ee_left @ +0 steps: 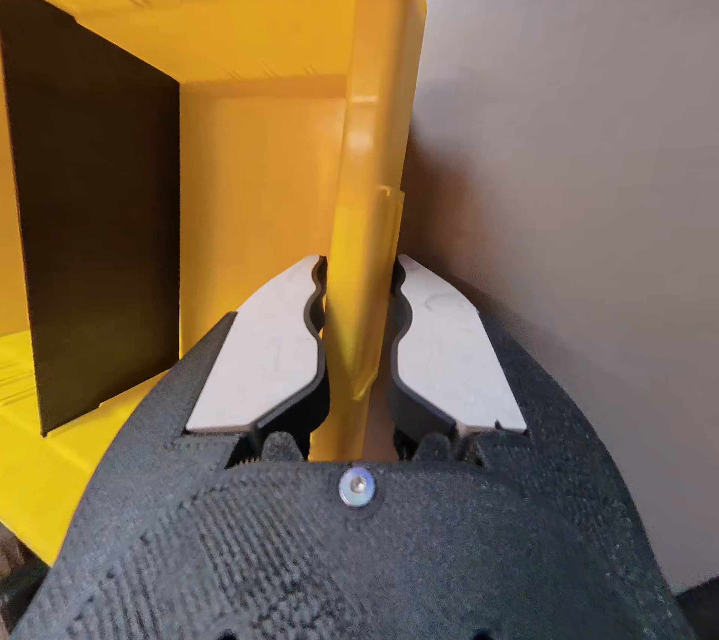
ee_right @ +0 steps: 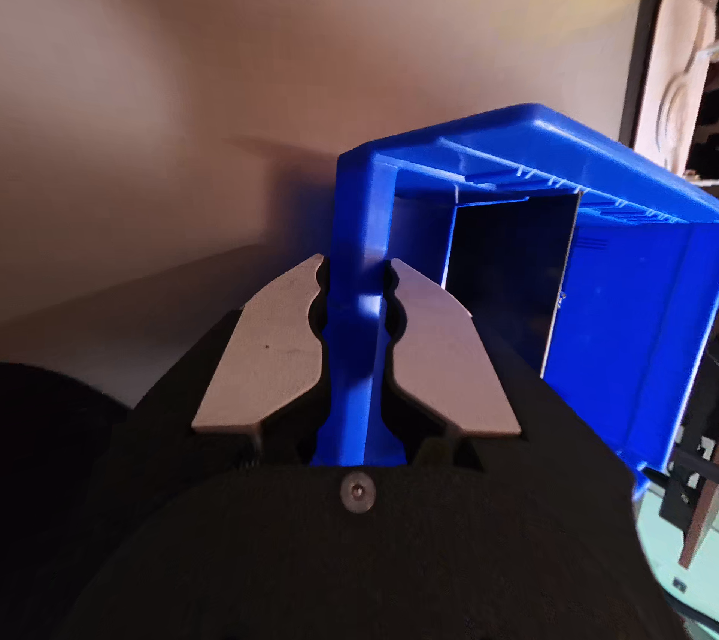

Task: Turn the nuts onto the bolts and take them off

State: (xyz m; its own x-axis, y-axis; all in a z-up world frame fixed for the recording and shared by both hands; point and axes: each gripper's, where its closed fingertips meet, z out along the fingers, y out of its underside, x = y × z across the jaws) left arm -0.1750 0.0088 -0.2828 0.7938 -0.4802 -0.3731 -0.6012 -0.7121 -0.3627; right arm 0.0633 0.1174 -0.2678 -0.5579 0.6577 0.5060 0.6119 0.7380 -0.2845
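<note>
left gripper (ee_left: pixel 360 263) clamped on yellow bin (ee_left: pixel 373 138) wall at 12 o'clock; right gripper (ee_right: pixel 356 263) clamped on blue bin (ee_right: pixel 622 310) wall. both lifted, likely repositioning; no nuts or bolts visible.

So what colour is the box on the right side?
Blue: the box, seen best in the right wrist view.

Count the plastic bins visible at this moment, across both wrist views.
2. A yellow bin has its wall gripped by the left claw; a blue bin has its wall gripped by the right claw. The yellow patch atop the right wrist view is probably the same yellow bin.
</note>
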